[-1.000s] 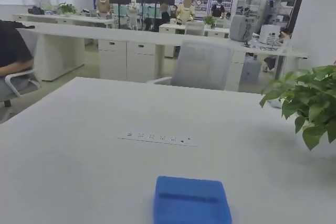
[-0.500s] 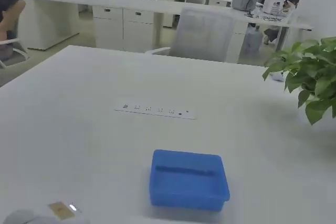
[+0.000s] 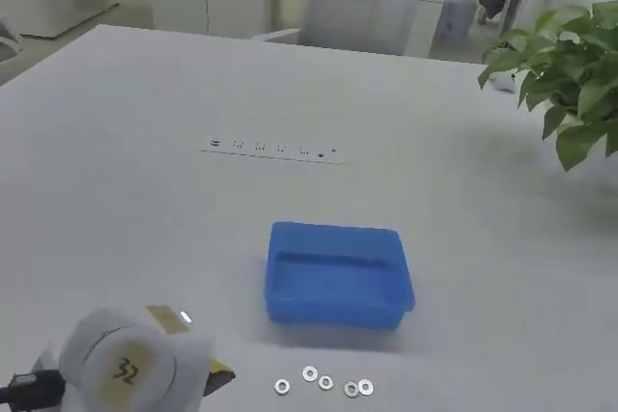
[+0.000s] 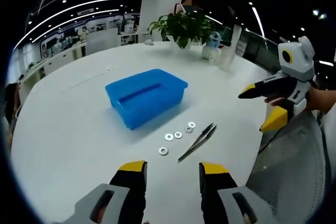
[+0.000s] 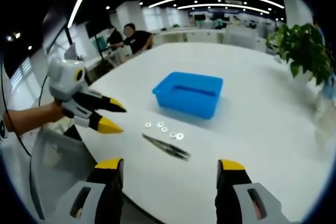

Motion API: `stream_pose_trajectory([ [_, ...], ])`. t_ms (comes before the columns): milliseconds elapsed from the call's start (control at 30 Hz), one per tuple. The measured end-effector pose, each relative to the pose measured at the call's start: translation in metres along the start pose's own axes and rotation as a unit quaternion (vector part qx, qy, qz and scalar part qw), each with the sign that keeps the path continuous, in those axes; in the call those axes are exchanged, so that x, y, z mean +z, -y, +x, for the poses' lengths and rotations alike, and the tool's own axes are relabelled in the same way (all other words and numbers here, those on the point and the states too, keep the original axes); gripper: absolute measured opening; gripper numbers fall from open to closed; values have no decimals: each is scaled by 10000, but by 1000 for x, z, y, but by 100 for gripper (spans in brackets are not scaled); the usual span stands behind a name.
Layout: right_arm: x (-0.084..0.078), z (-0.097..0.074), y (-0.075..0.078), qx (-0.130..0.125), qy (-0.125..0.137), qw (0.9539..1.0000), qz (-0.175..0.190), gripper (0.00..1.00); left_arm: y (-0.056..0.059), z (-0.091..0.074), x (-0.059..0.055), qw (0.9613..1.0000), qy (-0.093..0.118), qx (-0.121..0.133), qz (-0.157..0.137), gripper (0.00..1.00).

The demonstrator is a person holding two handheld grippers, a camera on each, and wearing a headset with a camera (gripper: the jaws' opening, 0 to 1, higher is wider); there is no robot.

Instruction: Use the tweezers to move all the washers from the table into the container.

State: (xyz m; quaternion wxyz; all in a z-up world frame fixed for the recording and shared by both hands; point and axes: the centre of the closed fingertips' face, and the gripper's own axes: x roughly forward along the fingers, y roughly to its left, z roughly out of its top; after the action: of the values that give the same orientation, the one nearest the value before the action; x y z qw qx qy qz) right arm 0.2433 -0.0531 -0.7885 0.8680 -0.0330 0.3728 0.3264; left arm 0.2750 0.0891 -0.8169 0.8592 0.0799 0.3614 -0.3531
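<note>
At the bottom of each gripper view, your left gripper (image 4: 173,167) and right gripper (image 5: 170,165) both hold their yellow-tipped jaws apart, gripping nothing. Just ahead, the tweezers (image 4: 197,141) lie flat on the white table (image 4: 68,129). Five washers (image 4: 169,137) sit in a short row beside them, between the tweezers and the blue container (image 4: 147,95). A leafy plant (image 4: 184,24) stands farther back.
</note>
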Motion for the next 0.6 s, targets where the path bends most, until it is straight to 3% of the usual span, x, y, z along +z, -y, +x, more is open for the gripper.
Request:
stream_pose_trajectory([
  [267,-3,1,1,-1,-65,10000,34,69,7,21,-6,9987,-193,-281,369,27],
  [400,-4,0,2,-13,-95,9999,28,69,10,31,-12,9964,-299,-388,691,15],
  [600,-6,0,2,12,-135,9999,33,69,13,44,-17,9935,-398,-503,944,12],
])
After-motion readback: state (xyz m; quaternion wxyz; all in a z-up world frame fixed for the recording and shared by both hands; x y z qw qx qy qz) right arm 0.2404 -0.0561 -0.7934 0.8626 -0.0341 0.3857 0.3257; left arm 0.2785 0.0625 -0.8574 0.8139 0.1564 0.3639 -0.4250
